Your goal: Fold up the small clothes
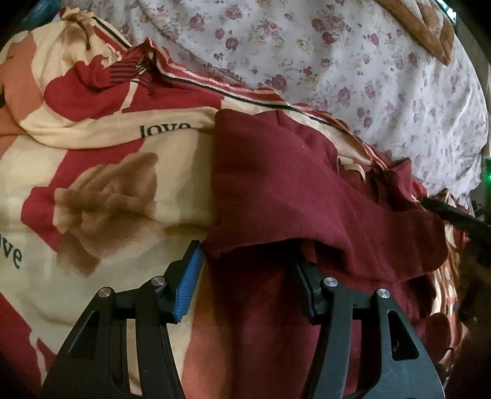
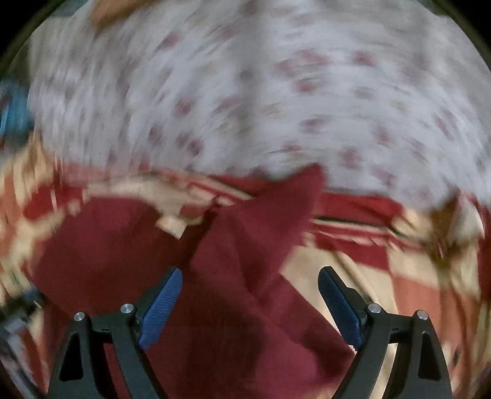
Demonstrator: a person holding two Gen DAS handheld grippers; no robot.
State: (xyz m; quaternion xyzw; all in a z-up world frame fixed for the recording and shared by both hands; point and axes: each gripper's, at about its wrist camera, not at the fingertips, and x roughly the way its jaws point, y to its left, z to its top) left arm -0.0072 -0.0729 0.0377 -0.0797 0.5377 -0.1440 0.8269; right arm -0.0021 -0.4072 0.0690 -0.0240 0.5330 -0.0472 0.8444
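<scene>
A dark maroon garment (image 1: pixel 276 184) lies on a cream-and-red blanket (image 1: pixel 101 172) printed with roses and the word "love". My left gripper (image 1: pixel 248 254) is open, its jaws wide apart at the garment's near folded edge; the cloth drapes over the right finger and hides its tip. In the blurred right wrist view the same maroon garment (image 2: pixel 239 261) lies below my right gripper (image 2: pixel 248 273), which is open with blue pads (image 2: pixel 162 307) wide apart and a raised fold of cloth between them. Neither gripper holds anything.
A white bedsheet with small purple-red flowers (image 1: pixel 337 61) covers the bed behind the blanket and fills the top of the right wrist view (image 2: pixel 276 92). A brown patterned cushion (image 1: pixel 429 27) lies at the far right. A dark object (image 1: pixel 454 218) reaches in from the right edge.
</scene>
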